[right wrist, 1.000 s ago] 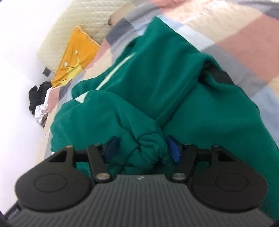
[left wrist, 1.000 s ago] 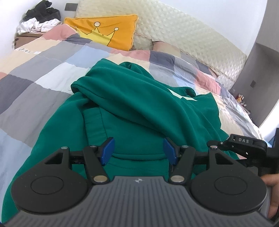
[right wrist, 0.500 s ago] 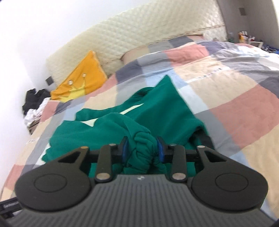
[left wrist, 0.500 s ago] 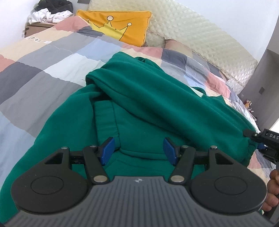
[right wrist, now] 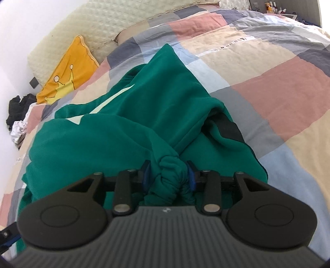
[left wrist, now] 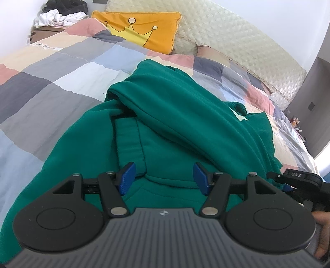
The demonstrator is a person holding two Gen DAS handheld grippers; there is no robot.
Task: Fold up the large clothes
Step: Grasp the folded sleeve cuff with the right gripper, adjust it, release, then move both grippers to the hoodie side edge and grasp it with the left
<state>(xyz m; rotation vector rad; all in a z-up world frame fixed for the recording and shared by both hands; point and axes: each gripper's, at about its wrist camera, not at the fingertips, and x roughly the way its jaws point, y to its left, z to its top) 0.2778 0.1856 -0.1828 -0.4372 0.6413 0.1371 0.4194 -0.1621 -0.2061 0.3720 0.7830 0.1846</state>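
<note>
A large green hoodie (left wrist: 175, 115) lies rumpled on the patchwork duvet (left wrist: 51, 82), one sleeve drawn across its body. My left gripper (left wrist: 164, 179) hovers open just over the front pocket's edge, nothing pinched between its blue pads. In the right wrist view the hoodie (right wrist: 134, 132) spreads away from me, and my right gripper (right wrist: 168, 175) holds the sleeve's bunched cuff (right wrist: 171, 181) between its pads. Its jaws are opening slightly, though the pads still press on the cuff. The right gripper (left wrist: 299, 177) also shows at the right edge of the left wrist view, with a hand (left wrist: 321, 224) behind it.
An orange crown pillow (left wrist: 142, 31) leans on the quilted headboard (left wrist: 237, 45) at the far end of the bed. A heap of black and white clothes (left wrist: 59, 14) sits on a box past the bed's left corner. Bare duvet (right wrist: 268, 92) stretches right of the hoodie.
The right gripper's jaws closed from around the cuff onto it, and it drew the sleeve across the hoodie. The left gripper stayed open and nearly still.
</note>
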